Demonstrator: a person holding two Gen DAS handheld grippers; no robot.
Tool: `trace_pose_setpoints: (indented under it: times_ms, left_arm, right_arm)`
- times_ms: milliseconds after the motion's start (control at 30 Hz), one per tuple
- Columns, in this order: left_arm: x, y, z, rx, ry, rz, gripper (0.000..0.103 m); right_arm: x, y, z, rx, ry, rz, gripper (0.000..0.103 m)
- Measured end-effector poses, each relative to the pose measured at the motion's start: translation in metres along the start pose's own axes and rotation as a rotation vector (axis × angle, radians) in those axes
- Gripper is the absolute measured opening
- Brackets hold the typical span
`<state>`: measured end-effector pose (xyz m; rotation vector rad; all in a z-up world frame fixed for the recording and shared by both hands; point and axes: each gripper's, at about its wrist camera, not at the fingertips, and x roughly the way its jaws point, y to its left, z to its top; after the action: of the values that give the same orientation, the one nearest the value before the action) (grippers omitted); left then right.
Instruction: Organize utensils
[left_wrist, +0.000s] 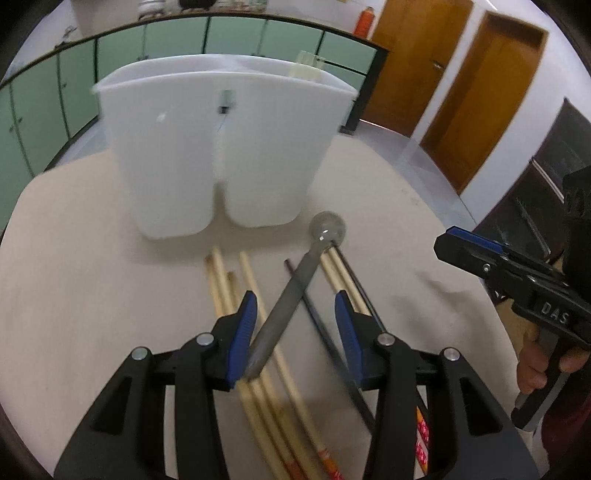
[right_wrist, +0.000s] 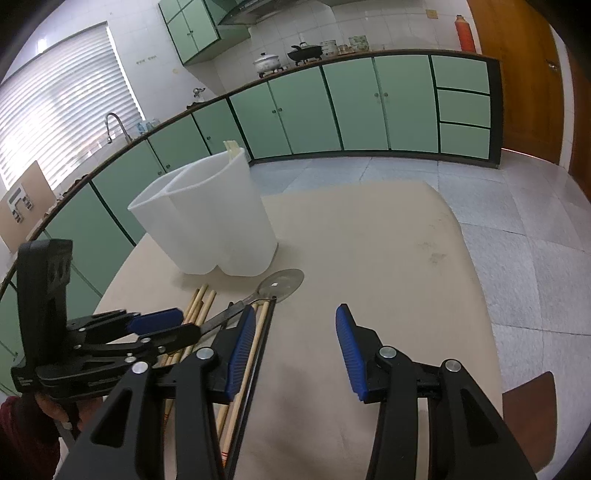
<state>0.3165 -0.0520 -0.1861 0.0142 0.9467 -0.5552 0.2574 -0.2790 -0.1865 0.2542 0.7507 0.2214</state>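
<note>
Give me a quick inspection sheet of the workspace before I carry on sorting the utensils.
Surface: beige table, faint stains, otherwise bare on its right part.
Job's things: white two-compartment holder upright at the far side, a few pale sticks showing above its rim; metal spoon lying slanted across loose wooden chopsticks and a dark chopstick.
Clutter: nothing seen.
Grippers: left tool open, straddling the spoon handle, which rests against one pad only; right tool open and empty above bare table, beside the pile.
Cables: nothing seen.
Surroundings: green kitchen cabinets, pots on the counter, wooden doors, tiled floor.
</note>
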Motion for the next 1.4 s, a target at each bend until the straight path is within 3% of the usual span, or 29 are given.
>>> trace_pose_setpoints:
  times_ms: [133,400,467,533,700,767,1100,1300,1400]
  left_arm:
    - [0.015,-0.006,0.008,0.022,0.023,-0.006,0.034]
    - [0.033,-0.008,0.013,0.032,0.057,0.018,0.034]
    - [0.033,-0.009,0.011,0.042,0.056,0.043,0.021]
    - [0.035,-0.013,0.013,0.045,0.057,0.053,0.015]
    - [0.031,-0.018,0.008,0.055,0.045,0.052,0.011]
    - [0.026,-0.022,0.006,0.04,0.03,0.046,0.003]
    - [-0.022,0.0,-0.014,-0.091,-0.022,0.019,0.003]
    - [-0.053,0.012,-0.028,-0.136,-0.07,0.107,0.003]
    - [-0.056,0.026,-0.04,-0.166,-0.038,0.141,0.003]
  right_arm:
    - [-0.002,-0.006,0.0,0.007,-0.003,-0.01,0.045]
    - [-0.002,-0.012,-0.002,0.023,-0.004,-0.016,0.045]
    - [-0.002,-0.012,-0.003,0.026,-0.005,-0.016,0.045]
    - [-0.002,-0.012,-0.003,0.028,-0.005,-0.016,0.045]
    - [-0.004,-0.012,-0.003,0.034,-0.007,-0.015,0.045]
    - [-0.005,-0.012,-0.003,0.033,-0.008,-0.014,0.045]
    - [-0.01,-0.006,-0.003,0.028,-0.019,0.002,0.045]
    - [-0.011,0.002,-0.003,0.015,-0.014,0.015,0.045]
    - [-0.011,0.007,-0.003,0.004,-0.009,0.021,0.045]
